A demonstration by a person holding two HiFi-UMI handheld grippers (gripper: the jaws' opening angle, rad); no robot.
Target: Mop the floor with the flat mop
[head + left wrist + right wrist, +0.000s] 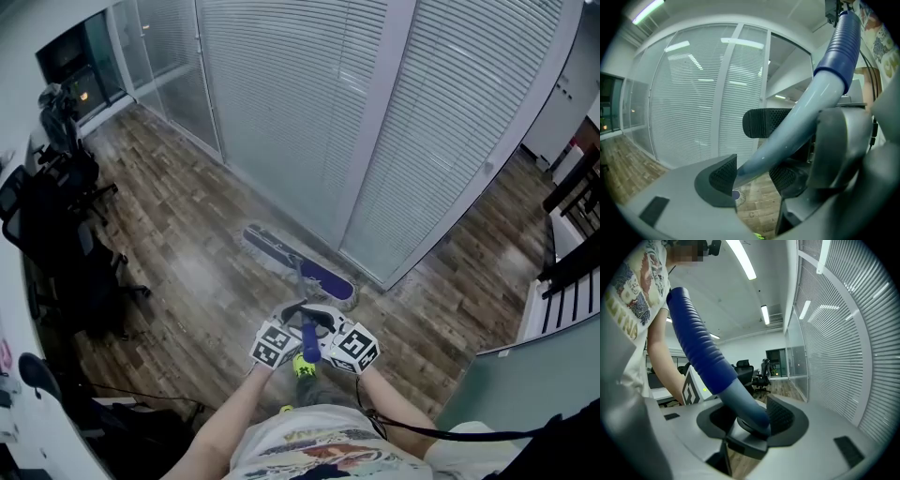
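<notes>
Nearest in the head view are the person's forearms (234,412), reaching forward side by side. The left gripper (291,317) and right gripper (330,321) are close together on the mop's pole (302,281), with its blue grip (310,342) between the two marker cubes. In the left gripper view the left gripper (754,176) has the grey pole (797,126) running slantwise between its pads, one pad against it and the other tight under it. In the right gripper view the right gripper (750,416) is clamped on the pole (740,401) just below the ribbed grip (698,348). The pole slopes down and away to the mop head (300,266), which lies flat on the wood floor (187,244), just in front of the wall of white blinds (300,94). Black chairs (66,253) stand well off to the left.
</notes>
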